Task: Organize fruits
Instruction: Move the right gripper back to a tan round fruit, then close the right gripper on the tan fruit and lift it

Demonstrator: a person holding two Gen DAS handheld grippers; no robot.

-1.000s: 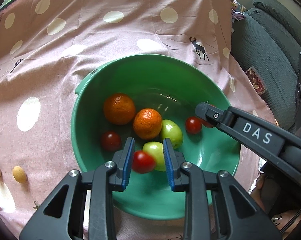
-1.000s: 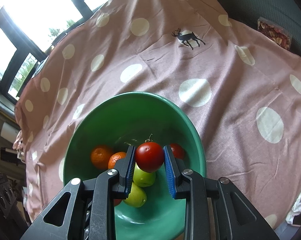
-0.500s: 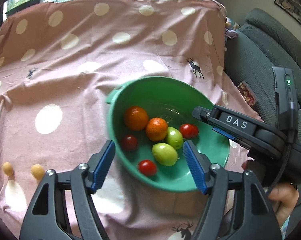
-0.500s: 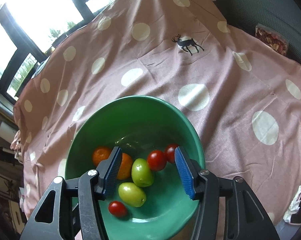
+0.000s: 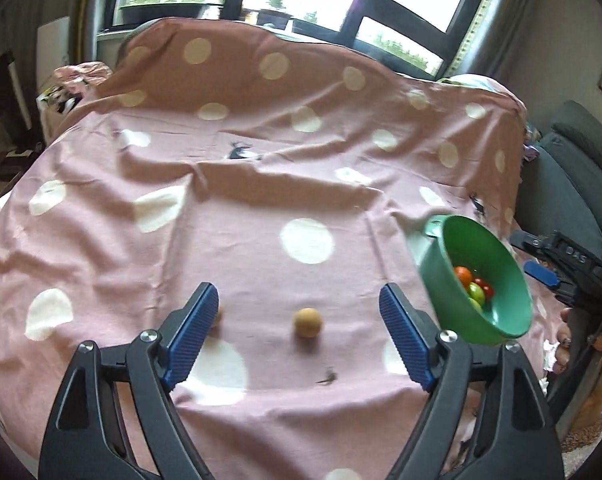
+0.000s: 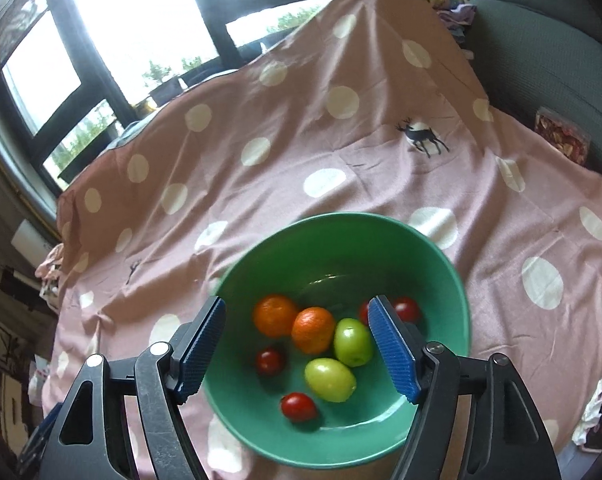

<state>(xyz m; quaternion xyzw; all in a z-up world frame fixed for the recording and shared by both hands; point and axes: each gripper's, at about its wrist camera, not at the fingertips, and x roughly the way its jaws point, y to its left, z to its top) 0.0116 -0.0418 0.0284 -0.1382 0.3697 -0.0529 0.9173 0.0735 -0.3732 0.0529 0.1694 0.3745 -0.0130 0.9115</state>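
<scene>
Now the left gripper hangs over the pink spotted cloth that covers the surface, its blue fingers spread wide after just opening, with nothing pressed between them. Between the fingers, lying on the cloth, is a small tan round fruit; a second one peeks out from behind the left finger. Off to the right in that view sits the green bowl, with the right gripper beyond it. Seen from the right wrist, the right gripper is poised above the green bowl, its fingers also parted and just widened, gripping nothing. Inside the bowl lie two oranges side by side, two green fruits touching each other, and red tomatoes: one near the front, one left of the green fruits, and one partly hidden behind the right finger. A grey sofa stands beyond the cloth's far edge.
</scene>
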